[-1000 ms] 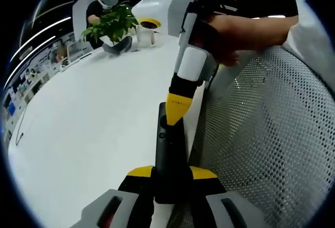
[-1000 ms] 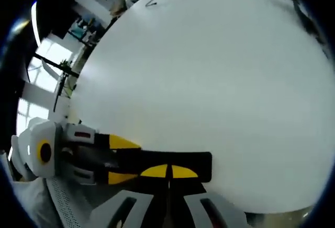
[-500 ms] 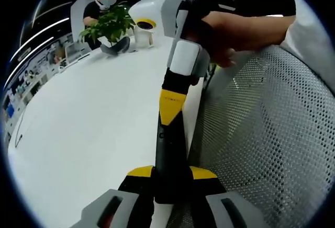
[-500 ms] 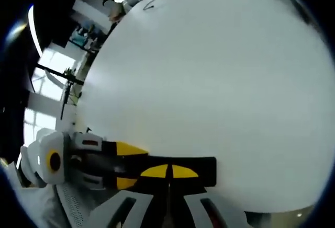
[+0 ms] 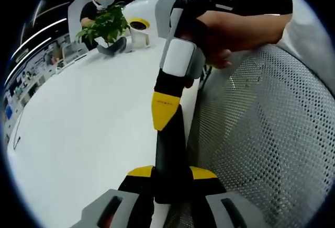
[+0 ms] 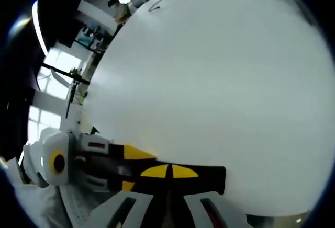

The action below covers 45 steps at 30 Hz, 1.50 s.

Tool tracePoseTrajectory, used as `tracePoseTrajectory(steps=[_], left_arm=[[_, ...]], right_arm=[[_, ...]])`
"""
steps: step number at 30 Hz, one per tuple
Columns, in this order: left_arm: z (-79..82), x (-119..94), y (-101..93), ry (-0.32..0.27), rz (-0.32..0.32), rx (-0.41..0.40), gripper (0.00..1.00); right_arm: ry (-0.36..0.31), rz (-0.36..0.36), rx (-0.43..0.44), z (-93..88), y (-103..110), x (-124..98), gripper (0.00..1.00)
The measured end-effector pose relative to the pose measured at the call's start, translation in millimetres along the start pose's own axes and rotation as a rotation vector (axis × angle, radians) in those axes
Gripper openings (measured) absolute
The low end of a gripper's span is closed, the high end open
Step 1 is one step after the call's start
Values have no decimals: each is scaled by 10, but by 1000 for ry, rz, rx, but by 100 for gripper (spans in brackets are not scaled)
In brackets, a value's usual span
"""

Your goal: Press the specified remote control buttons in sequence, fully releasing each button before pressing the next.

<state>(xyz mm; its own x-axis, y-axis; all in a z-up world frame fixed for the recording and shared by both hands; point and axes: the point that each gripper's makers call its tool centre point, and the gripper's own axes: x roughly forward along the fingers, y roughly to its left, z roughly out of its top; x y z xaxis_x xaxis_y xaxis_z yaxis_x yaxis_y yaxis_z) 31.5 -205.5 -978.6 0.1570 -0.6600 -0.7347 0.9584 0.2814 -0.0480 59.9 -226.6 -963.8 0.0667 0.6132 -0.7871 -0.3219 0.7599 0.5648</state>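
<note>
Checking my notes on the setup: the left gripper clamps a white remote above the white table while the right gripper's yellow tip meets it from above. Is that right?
Almost. The remote is black, not white, as the left gripper view shows. The rest stands: the left gripper clamps it above the white table, and the right gripper brings its yellow tip onto it.

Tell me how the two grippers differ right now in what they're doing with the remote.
The left gripper is shut on the black remote, clamping its near end; the right gripper holds nothing. The left gripper lies along the remote's length, while the right gripper comes from its far end with shut yellow tips on its face. Both have yellow tips.
</note>
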Motion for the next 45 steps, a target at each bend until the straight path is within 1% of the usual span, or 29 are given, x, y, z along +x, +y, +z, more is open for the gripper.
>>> tracePoseTrajectory(steps=[4,7,10,19,21,24,27,30,32,34,36,39,42,45], left_arm=[[1,1,-3,-3,-2,-4,23],[0,4,-11,-4,2,17,23],[-1,3,-11,-4,3,15,23],[0,1,-7,-8,3,11,24],[3,1,-2,-10,2,7,24],[5,0,1,-13,3,-3,23],[5,-2,4,-13,3,-7,23],[5,-3,5,-14,5,-9,24],[6,-4,7,-15,6,-14,24],[5,-5,8,-15,8,-14,24],[5,-5,7,-15,9,-14,24],[4,-6,6,-13,11,-15,24],[3,-5,8,-9,15,-18,24],[4,-3,16,-6,21,-21,24]], right_arm=[[18,-1,-17,-28,15,24,0],[31,1,-25,-49,20,43,0],[43,-13,-44,-70,11,61,0],[27,-19,-55,-61,6,65,0],[30,-20,-50,-54,3,73,0],[61,-39,-22,-33,-7,96,0],[82,-48,-17,-27,-14,105,0],[91,-52,3,-29,-24,105,0],[88,-50,15,-28,-28,103,0],[73,-31,17,-35,-31,91,0],[55,-7,45,-36,-28,84,0],[41,17,46,-38,-24,76,0],[37,30,71,-27,-16,69,0],[36,28,68,-19,-9,66,0]])
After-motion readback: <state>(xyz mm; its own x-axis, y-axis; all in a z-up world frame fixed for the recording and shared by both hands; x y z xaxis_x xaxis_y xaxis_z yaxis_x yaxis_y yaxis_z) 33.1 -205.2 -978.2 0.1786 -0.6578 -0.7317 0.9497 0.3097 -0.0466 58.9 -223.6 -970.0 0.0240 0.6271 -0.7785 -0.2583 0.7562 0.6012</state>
